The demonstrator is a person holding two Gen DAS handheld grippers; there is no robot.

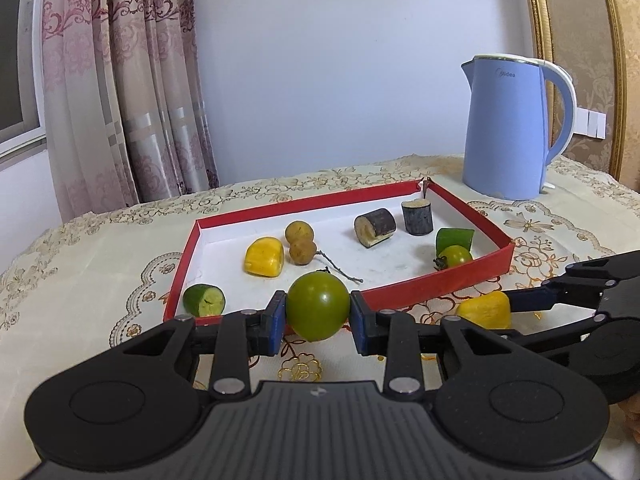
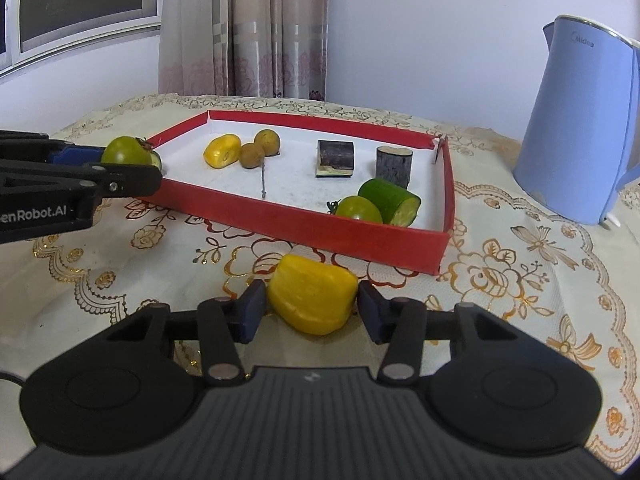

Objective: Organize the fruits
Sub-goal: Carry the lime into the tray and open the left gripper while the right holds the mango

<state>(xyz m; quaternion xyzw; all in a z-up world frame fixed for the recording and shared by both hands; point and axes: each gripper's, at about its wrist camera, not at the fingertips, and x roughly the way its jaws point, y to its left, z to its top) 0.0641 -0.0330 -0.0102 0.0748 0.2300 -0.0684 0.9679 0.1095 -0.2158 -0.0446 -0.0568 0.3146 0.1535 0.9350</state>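
Left wrist view, lower centre: left hand-held gripper (image 1: 318, 314) closed on a green tomato (image 1: 318, 306), blue pads touching its two sides, fruit held just in front of the near wall of the red tray (image 1: 460, 280). Same grip seen at the left edge of the right wrist view, green tomato (image 2: 126, 151) pinched at the tray's near-left corner.

Right wrist view, lower centre: right hand-held gripper (image 2: 312, 306) partly open around a yellow fruit chunk (image 2: 312, 298) resting on the tabletop (image 2: 500, 272), just outside the tray's near wall. Narrow gaps visible between each pad and the chunk; no firm hold apparent. From the left wrist view, same chunk (image 1: 486, 308) at right of centre, one blue finger of the right hand-held gripper beside it.

Inside the tray, left wrist view: cut green piece (image 1: 205, 300) in the lower-left corner; second yellow chunk (image 1: 265, 257) left of centre; two brown longans (image 1: 301, 242) touching each other just beside it, with a thin twig (image 1: 340, 268) trailing toward the near wall; two dark-skinned cane sections (image 1: 376, 227), one lying, one upright (image 1: 417, 217), toward upper right; another green piece (image 1: 454, 238) and a smaller green tomato (image 1: 454, 257) touching at the right.

Blue kettle (image 1: 516, 128) upright on the tabletop, upper right, behind the tray. Patterned curtain (image 1: 120, 80) at upper left.
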